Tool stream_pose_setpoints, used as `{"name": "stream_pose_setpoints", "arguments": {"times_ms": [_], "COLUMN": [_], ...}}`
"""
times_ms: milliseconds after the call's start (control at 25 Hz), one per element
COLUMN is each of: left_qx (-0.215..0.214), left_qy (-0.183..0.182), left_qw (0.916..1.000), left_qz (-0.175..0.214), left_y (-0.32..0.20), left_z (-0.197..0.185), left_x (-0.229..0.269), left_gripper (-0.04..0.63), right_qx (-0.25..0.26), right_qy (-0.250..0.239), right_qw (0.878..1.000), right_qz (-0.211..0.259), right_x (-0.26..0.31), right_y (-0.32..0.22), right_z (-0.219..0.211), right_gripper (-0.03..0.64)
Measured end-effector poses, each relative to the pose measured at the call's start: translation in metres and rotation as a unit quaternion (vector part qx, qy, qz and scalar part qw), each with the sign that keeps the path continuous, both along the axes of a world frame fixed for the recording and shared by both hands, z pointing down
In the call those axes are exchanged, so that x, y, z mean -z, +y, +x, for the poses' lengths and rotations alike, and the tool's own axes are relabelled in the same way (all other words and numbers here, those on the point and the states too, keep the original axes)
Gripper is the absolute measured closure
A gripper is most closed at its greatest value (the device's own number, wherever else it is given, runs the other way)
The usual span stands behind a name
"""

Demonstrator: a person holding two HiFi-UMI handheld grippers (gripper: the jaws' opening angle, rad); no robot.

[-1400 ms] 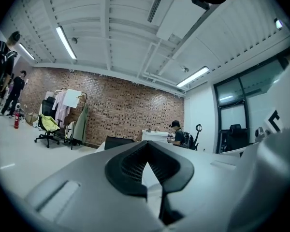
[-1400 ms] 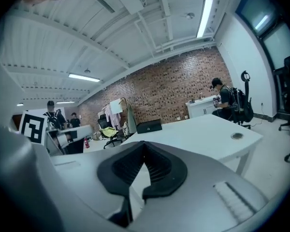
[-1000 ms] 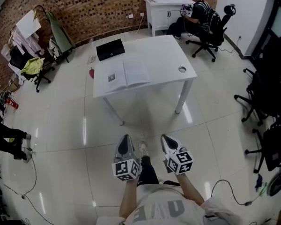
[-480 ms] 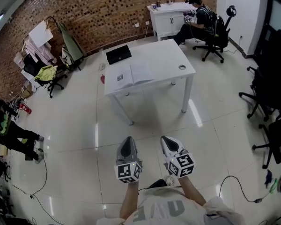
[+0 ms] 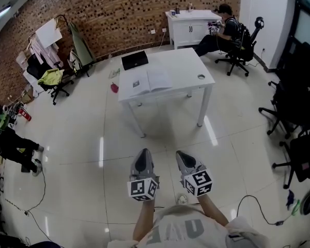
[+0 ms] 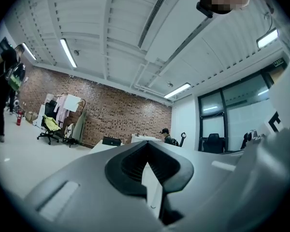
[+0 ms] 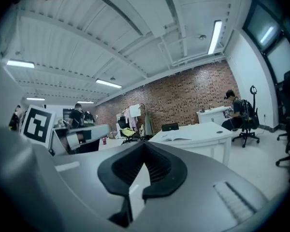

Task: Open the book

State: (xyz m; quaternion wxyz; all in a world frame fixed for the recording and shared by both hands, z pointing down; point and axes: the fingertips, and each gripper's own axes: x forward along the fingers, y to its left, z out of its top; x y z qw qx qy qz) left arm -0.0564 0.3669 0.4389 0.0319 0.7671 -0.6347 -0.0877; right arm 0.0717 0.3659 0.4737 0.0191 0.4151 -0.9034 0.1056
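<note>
An open book [image 5: 150, 80] lies with its white pages up on the white table [image 5: 181, 68], towards the table's left side. The same book [image 7: 174, 138] shows edge-on in the right gripper view. My left gripper [image 5: 142, 157] and right gripper [image 5: 181, 157] hang side by side over the floor, well short of the table, pointing towards it. Both are shut with nothing between the jaws. In each gripper view the dark pads [image 6: 146, 164] meet at the tips [image 7: 144, 165].
A black laptop [image 5: 135, 60] sits at the table's far left corner and a round hole [image 5: 201, 77] near its right edge. A person sits at a white desk [image 5: 188, 22] at the back right. Office chairs [image 5: 292, 112] line the right side. Cables [image 5: 258, 211] trail on the floor.
Both grippers and I have drawn back from the table, which now looks smaller and farther off. The grippers stay shut and side by side.
</note>
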Motion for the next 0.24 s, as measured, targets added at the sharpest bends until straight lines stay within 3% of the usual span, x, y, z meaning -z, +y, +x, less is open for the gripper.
{"name": "stream_pose_setpoints", "arguments": {"times_ms": [240], "left_qx": [0.000], "left_qy": [-0.001], "left_qw": [1.0000], "left_qz": [0.003], "left_y": [0.021], "left_z": [0.002], "left_x": [0.000], "left_gripper": [0.577], "right_qx": [0.029], "right_qy": [0.014], "right_qw": [0.999], "right_qz": [0.016], "right_x": [0.005], "right_y": [0.028], "right_z": [-0.016], "right_gripper": [0.614]}}
